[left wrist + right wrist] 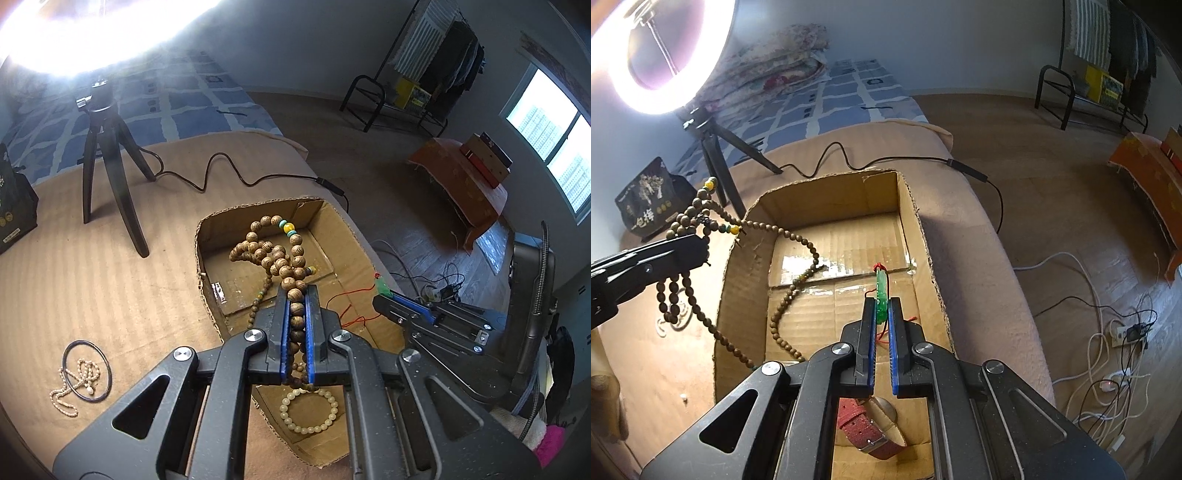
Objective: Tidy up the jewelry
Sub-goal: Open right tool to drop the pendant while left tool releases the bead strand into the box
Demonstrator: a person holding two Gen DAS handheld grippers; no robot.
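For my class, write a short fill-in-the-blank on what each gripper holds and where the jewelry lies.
1. The left gripper is shut on a string of ______ beads.
2. The right gripper pinches a ______ pendant on a red cord.
3. Both hang above an open ______ box.
4. The pale bead bracelet lies ______ the box.

Missing words: wooden; green; cardboard; inside

Left claw (297, 295) clamped, right claw (881, 301) clamped — both angled downward

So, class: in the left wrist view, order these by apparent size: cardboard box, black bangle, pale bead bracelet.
1. cardboard box
2. black bangle and pale bead bracelet: they look alike in size, so unranked.
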